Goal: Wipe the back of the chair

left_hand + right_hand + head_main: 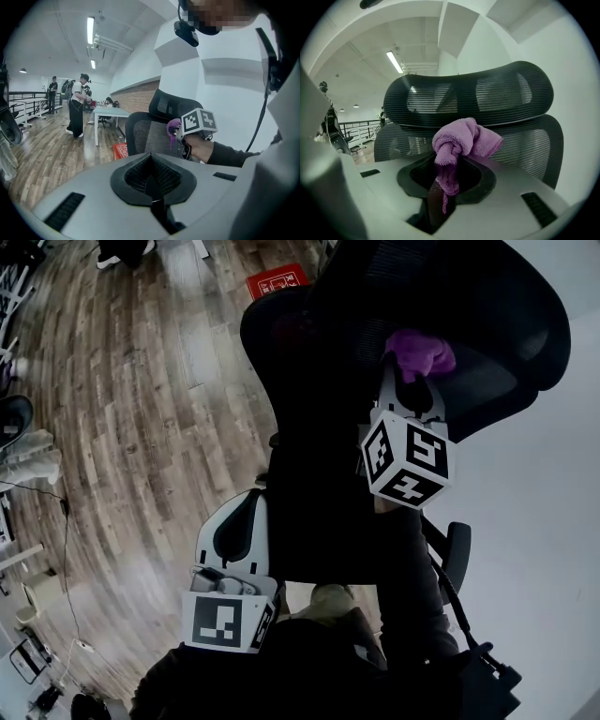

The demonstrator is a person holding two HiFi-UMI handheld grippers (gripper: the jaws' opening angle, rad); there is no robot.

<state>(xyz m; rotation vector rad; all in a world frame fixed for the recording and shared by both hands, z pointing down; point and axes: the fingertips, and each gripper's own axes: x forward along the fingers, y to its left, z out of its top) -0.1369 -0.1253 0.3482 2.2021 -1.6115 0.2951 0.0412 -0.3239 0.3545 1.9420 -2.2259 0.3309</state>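
Fig.: R gripper [411, 379] is clamping a bunched purple cloth [459, 140] btwn its jaws and holding it up at the black mesh chair back [529, 145], just below the headrest [487, 93]. Contact w/ the mesh is unclear. L gripper [152, 187] is hanging lower, beside the chair, jaws pressed together w/ nothing btwn them. Wood floor [122, 427] is lying beneath.

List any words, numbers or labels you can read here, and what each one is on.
No text here is legible.
Red sign on the floor: white print, too small and blurred to read.
Marker cubes: black-and-white square patterns only, no words.
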